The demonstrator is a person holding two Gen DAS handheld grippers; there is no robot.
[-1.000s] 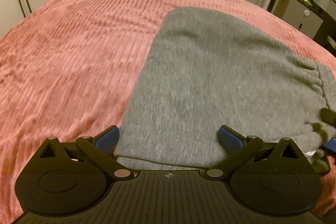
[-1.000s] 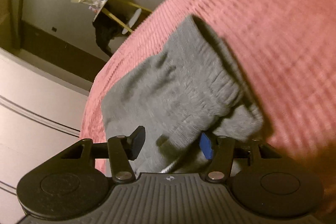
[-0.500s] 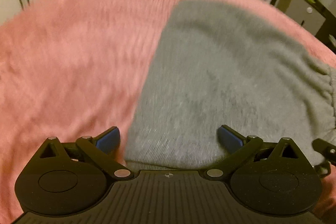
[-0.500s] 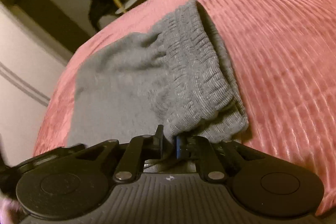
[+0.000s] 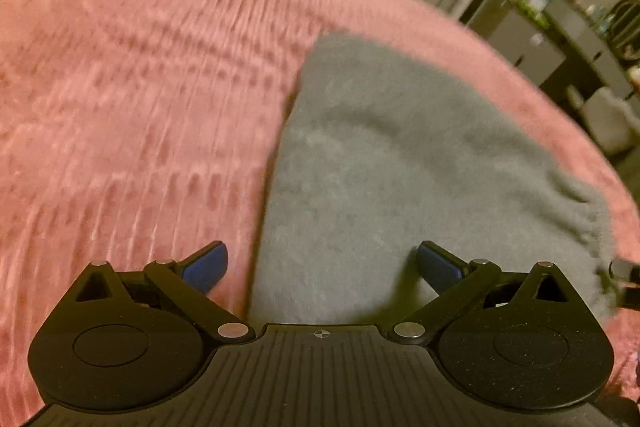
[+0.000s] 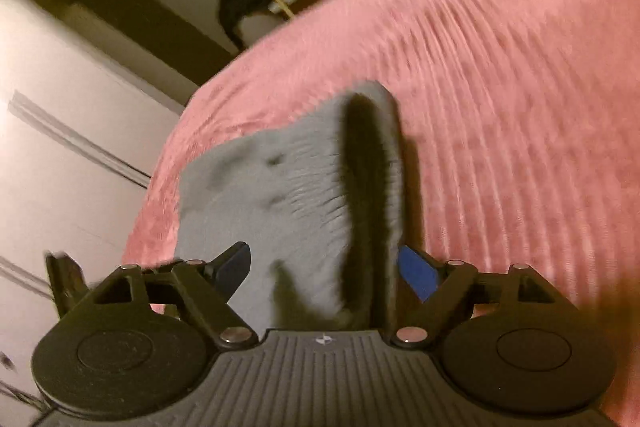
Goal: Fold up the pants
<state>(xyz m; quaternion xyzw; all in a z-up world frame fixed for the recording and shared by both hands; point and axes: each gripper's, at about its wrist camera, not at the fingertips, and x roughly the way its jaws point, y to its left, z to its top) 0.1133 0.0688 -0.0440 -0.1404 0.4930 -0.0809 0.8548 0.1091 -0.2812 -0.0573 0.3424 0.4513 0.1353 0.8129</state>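
lying folded on the pink ribbed bed cover (image 5: 132,131) is one pair of grey pants (image 5: 384,179), filling the centre and lower right of the left wrist view. two grippers show. the left gripper (image 5: 322,267) hangs over the pants' near edge with its jaws wide apart, gripping nothing; the pants' left edge runs up between them. the right gripper (image 6: 326,269) has jaws opening, the gathered waistband edge between them but not pinched. bare cover spreads wide at the left of the left view and the right of the right view. blur softens both pictures.
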